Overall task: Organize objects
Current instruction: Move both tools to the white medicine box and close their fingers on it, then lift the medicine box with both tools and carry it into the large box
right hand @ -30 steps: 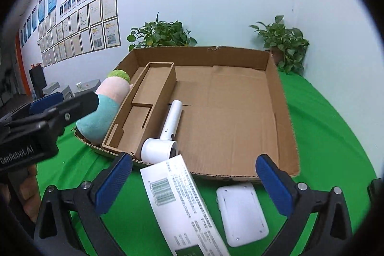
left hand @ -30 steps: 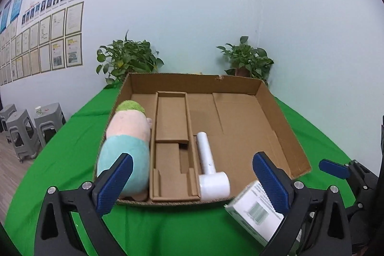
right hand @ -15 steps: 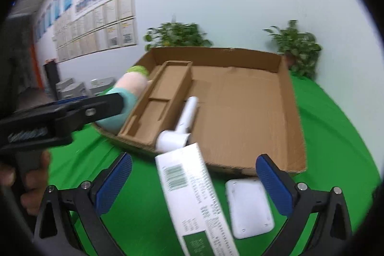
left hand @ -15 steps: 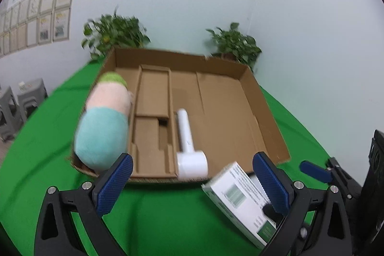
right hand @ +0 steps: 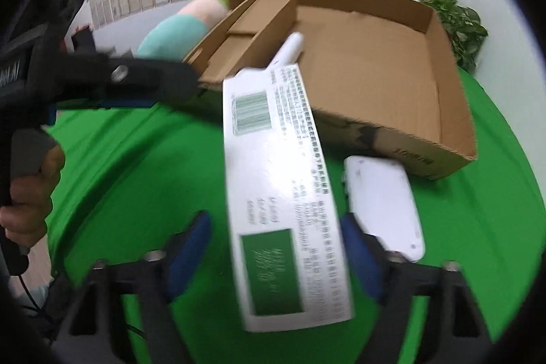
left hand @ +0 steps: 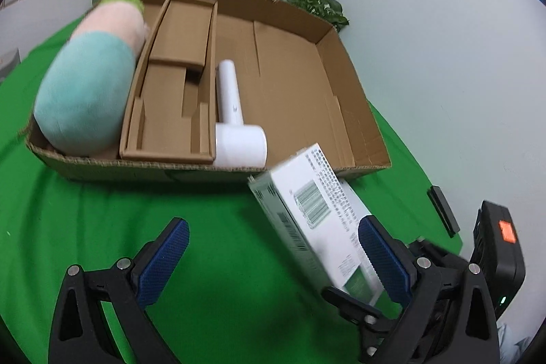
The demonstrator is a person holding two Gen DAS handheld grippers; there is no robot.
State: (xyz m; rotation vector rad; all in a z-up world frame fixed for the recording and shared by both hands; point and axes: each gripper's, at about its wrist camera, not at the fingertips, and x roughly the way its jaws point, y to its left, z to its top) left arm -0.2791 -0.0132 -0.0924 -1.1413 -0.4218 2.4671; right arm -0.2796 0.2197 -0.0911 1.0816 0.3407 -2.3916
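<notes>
- The right gripper (right hand: pixel 274 256) is seen straddling the long white carton with a barcode and green label (right hand: pixel 283 179); its blue pads are closing, and a gap appears to remain on the left side, so the carton is judged not yet pinched.
- The closing is best finished with both pads flat on the carton's long sides, near the green end, so that the carton is not twisted as it is lifted.
- The left gripper (left hand: pixel 273 256) is held with its jaws wide apart and nothing between them, over bare green cloth (left hand: pixel 102 227) left of the carton.
- A flat white rounded case (right hand: pixel 382 203) lies just right of the carton and touches the right pad or nearly so; it should not be caught in the grip.
- Beyond, the shallow brown cardboard tray (left hand: pixel 351 84) holds a white hammer-shaped device (left hand: pixel 235 125), a folded cardboard insert (left hand: pixel 177 84) and a pastel plush toy (left hand: pixel 88 81) at its left.
- The open floor at the tray's right is judged the natural place for the carton.
</notes>
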